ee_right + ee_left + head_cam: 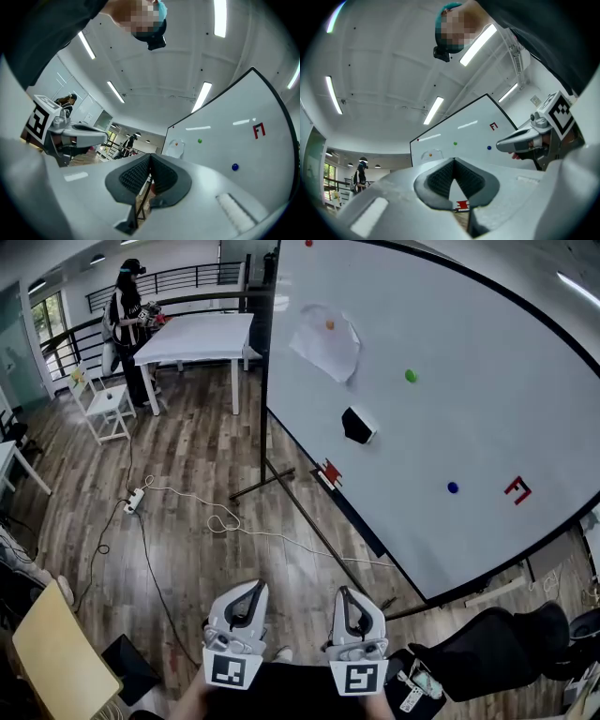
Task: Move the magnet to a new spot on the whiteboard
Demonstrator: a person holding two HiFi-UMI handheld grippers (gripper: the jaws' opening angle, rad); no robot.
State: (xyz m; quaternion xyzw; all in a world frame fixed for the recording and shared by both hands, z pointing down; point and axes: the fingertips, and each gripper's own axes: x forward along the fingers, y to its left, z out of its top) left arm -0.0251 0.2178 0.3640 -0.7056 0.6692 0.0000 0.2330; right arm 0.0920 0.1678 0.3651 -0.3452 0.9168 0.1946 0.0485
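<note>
A large whiteboard point(469, 381) stands tilted at the right. On it are a green magnet point(411, 375), a blue magnet point(453, 487), an orange magnet point(329, 324) pinning a sheet of paper point(325, 341), a red F-shaped magnet point(517, 489) and a black eraser point(357, 425). My left gripper point(251, 589) and right gripper point(345, 594) sit side by side at the bottom, well short of the board, both shut with nothing between the pads. The left gripper view shows its shut pads point(440, 177) below the blue magnet point(489, 147). The right gripper view shows shut pads point(133, 176) left of the blue magnet point(234, 166).
The board's stand legs point(281, 479) reach across the wooden floor. A cable and power strip point(134, 501) lie at the left. Farther off a person point(129, 315) stands at a white table point(197, 338) beside a white chair point(103, 404). A black office chair point(497, 648) is at the lower right.
</note>
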